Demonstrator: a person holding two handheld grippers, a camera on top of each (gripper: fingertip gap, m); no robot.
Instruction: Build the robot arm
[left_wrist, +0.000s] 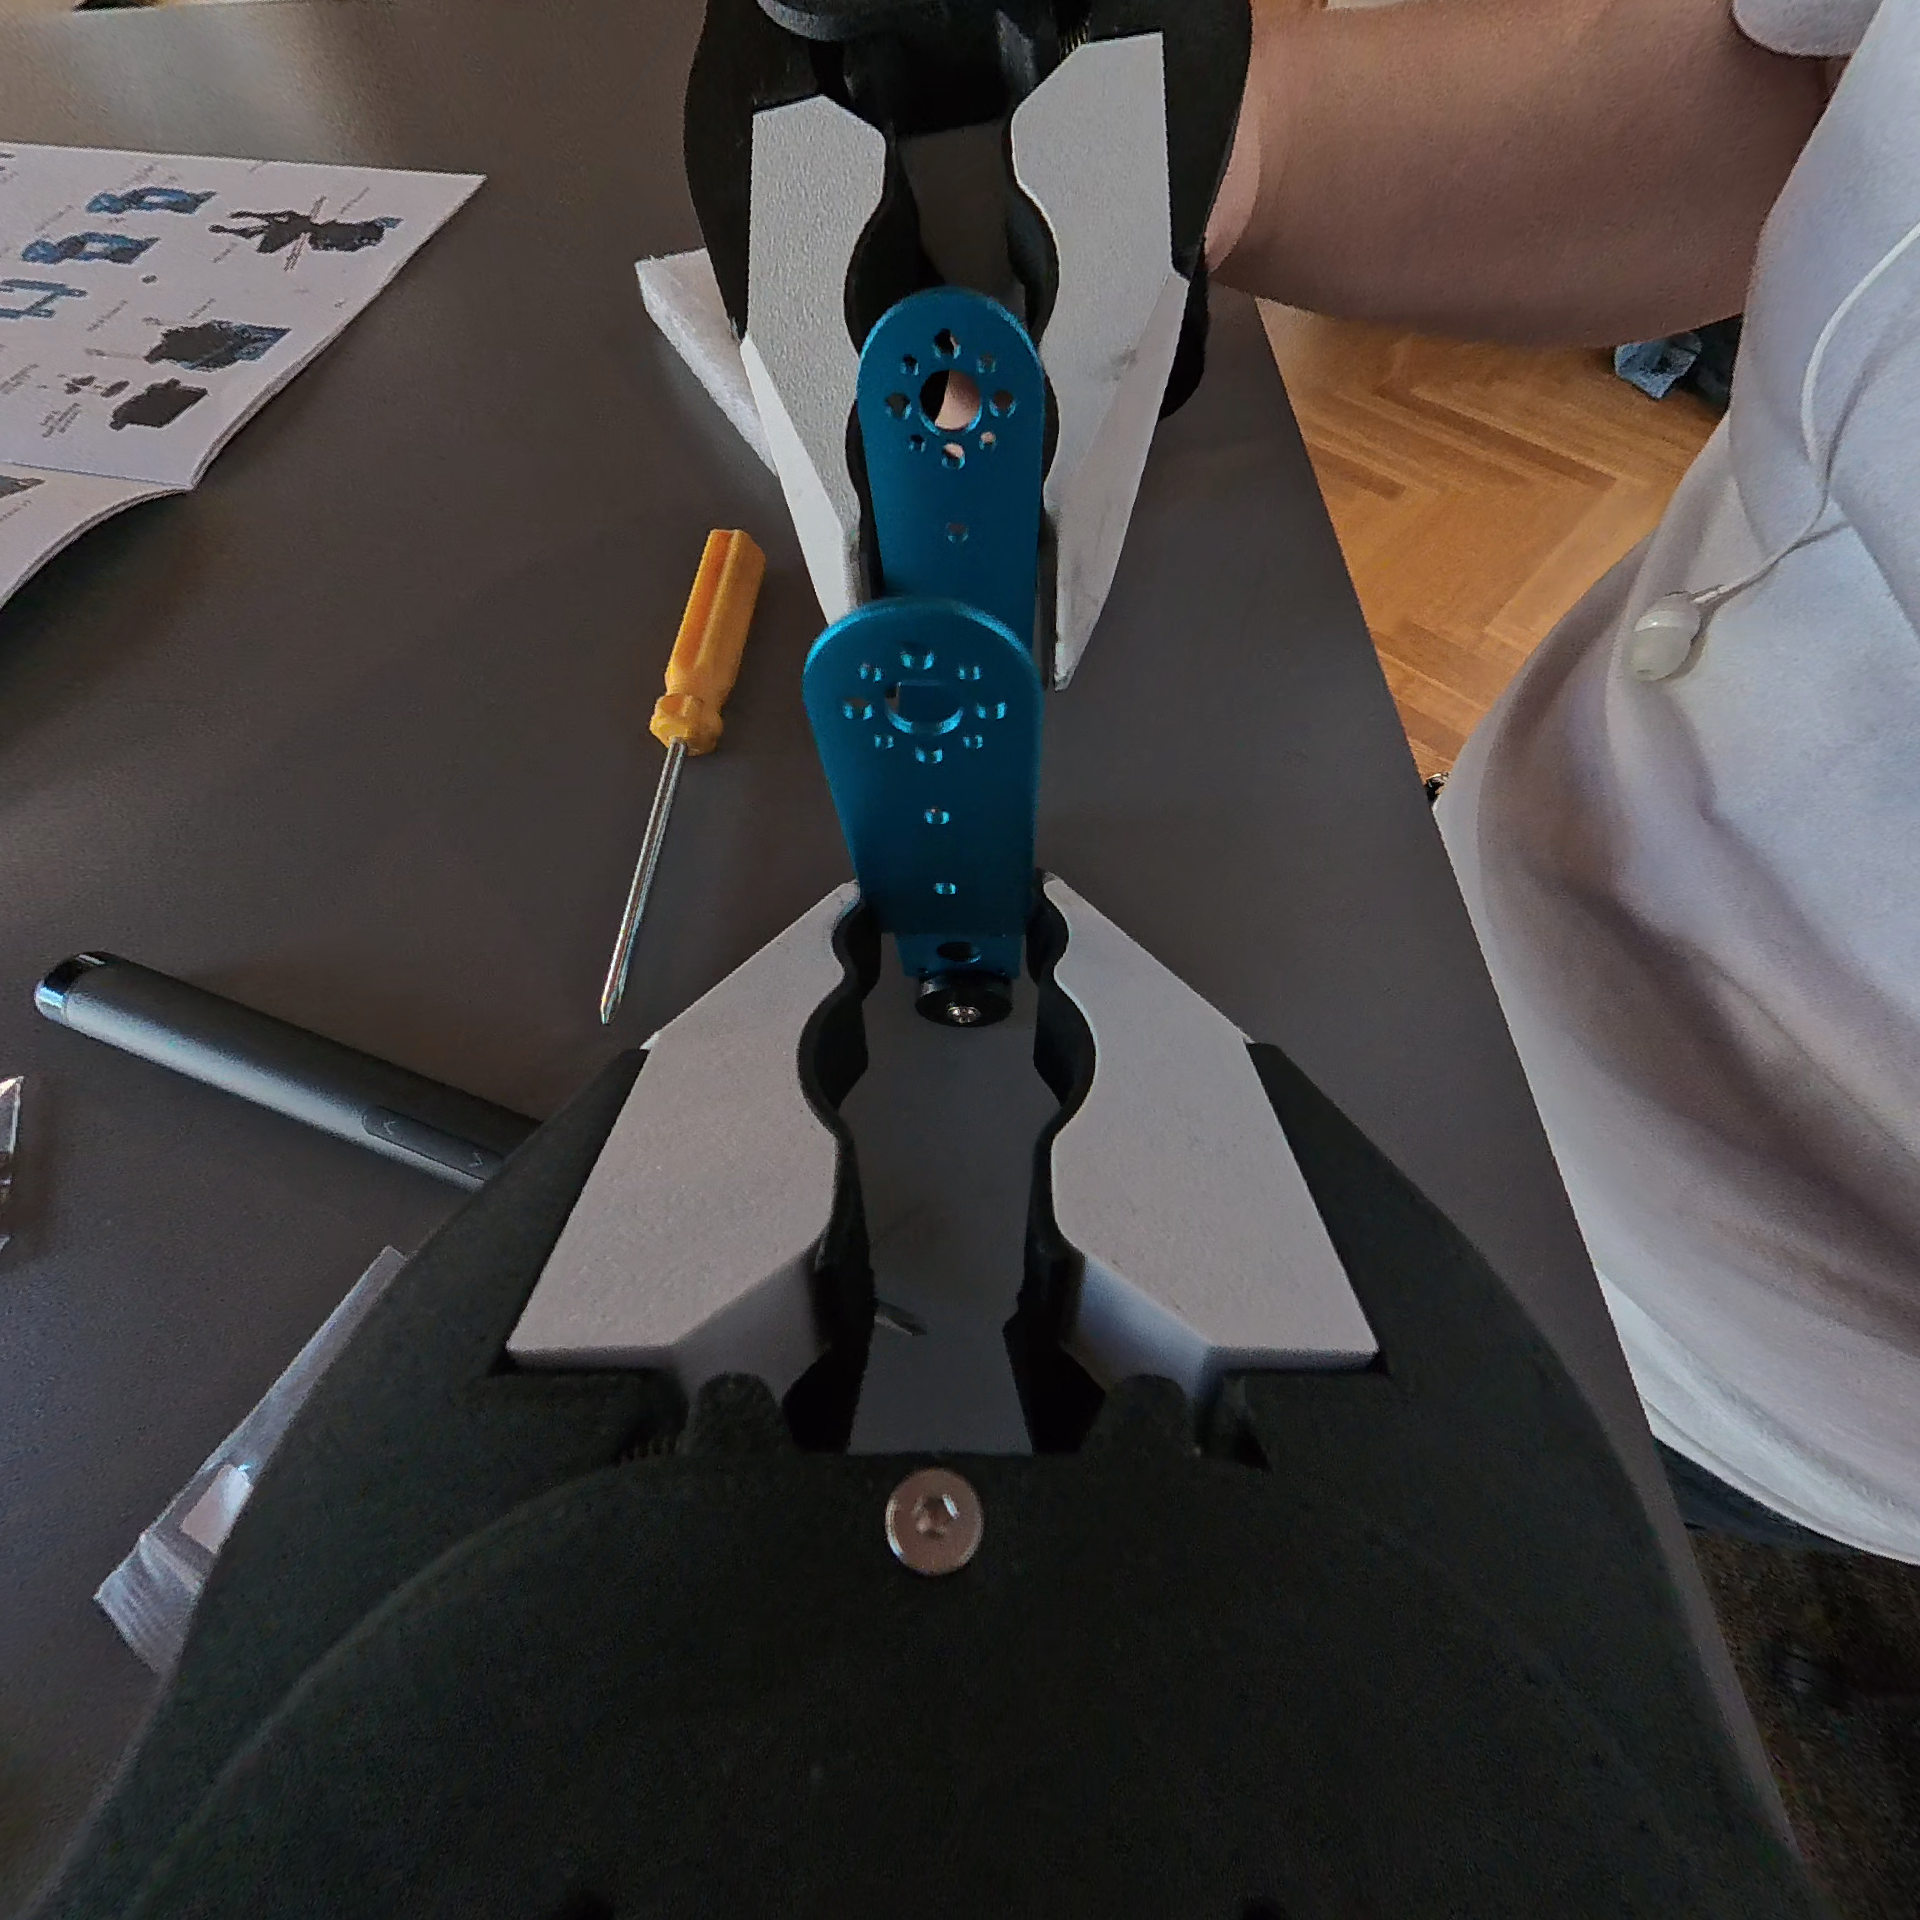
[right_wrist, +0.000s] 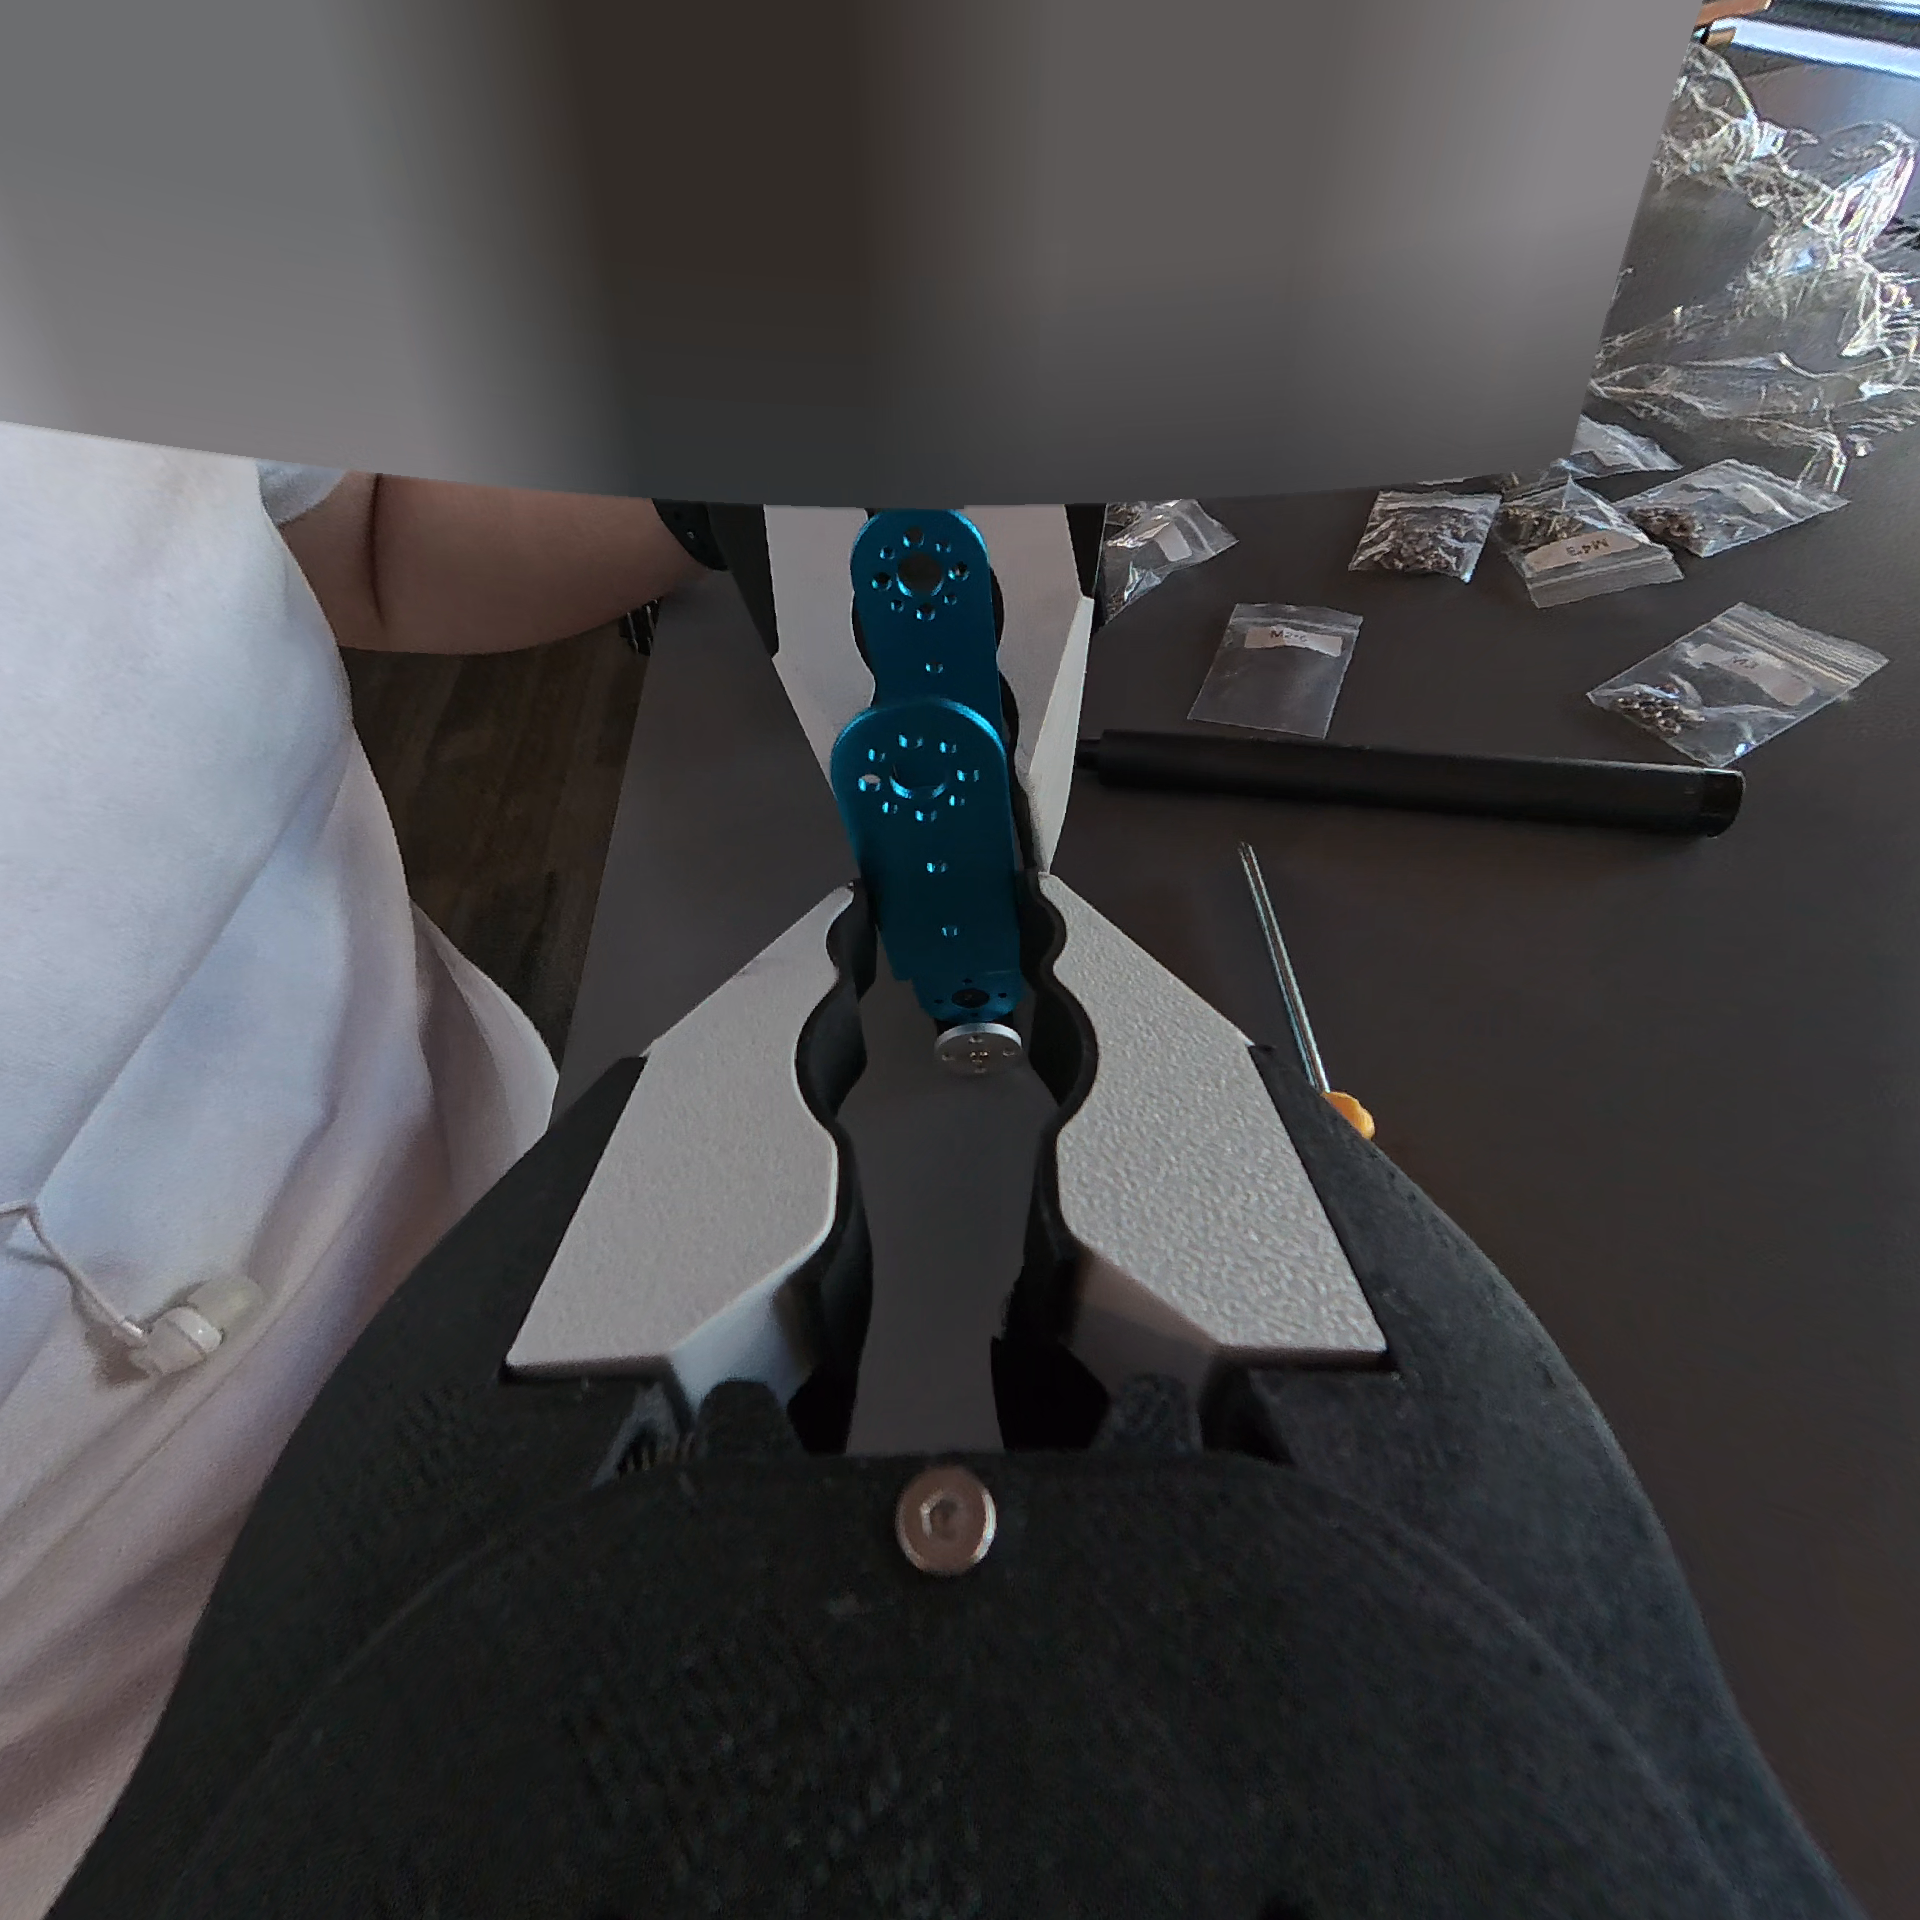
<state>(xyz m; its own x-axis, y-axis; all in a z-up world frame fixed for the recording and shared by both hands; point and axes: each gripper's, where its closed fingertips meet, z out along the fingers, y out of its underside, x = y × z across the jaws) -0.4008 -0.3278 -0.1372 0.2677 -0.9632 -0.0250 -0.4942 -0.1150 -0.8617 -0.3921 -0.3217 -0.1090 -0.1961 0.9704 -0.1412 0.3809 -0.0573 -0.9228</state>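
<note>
Far left of the tabletop (left_wrist: 416, 727): a printed sheet (left_wrist: 208, 312) by the far edge, a grey pen-shaped cylinder (left_wrist: 270, 1070) lying nearer. Next along, a yellow-handled screwdriver (left_wrist: 707, 634), flat, tip pointing toward the near edge.

Now centre, close to the edge by the white shirt (left_wrist: 1662, 935). Left claw (left_wrist: 948, 904) pinched onto the foot of a blue plate (left_wrist: 925, 769): dead ahead of the tips, upright, long axis vertical, rounded perforated end on top, a small black disc at its base. Right behind it, a second blue plate (left_wrist: 951, 436), also upright, gripped low down by the right claw (right_wrist: 945, 904) coming in from the opposite side. Claws tip to tip, each as close as the other. Plates joined or only back to back? Cannot tell.

Out right: a black tube (right_wrist: 1403, 779) lying flat, then small zip bags (right_wrist: 1735, 686) holding tiny dark hardware, one flat bag (right_wrist: 1278, 665) looking nearly empty, and crumpled clear plastic (right_wrist: 1766, 260) toward the far corner.
</note>
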